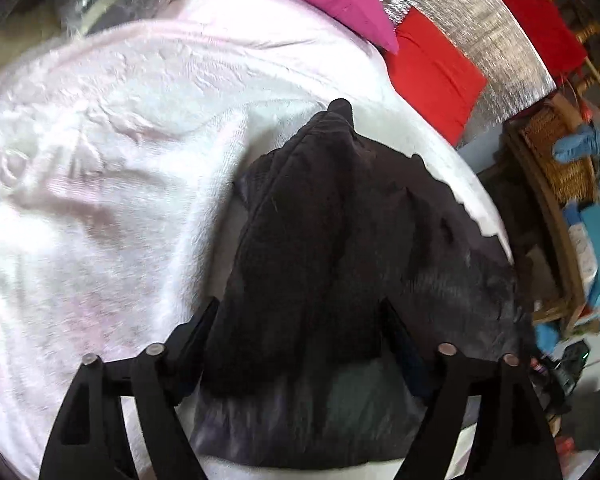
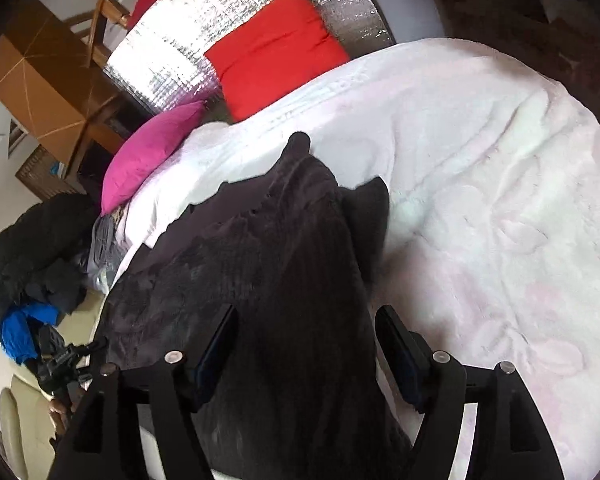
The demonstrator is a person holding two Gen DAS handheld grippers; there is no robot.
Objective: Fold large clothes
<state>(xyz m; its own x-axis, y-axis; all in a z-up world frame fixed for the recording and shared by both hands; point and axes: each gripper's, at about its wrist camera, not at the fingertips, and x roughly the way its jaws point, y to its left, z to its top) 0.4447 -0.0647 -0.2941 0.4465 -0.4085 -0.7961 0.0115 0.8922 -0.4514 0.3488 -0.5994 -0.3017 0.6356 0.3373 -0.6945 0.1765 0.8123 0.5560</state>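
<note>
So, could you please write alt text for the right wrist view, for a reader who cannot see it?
A dark garment lies bunched on a pale pink blanket, with the open right claw straddling its near fold, the pads not pressing it. Beyond it, a red cushion and a pink cushion lean near a silver foil sheet.

Garment [image 1: 300,240] lies on the blanket [image 1: 100,200] covering the bed, a raised fold of it running between the fingers of both tongs. Two cushions [image 2: 276,48] sit at the bed's far end against a foil sheet [image 2: 188,40]. A clothes pile [image 2: 32,248] lies on the floor beside the bed.
</note>
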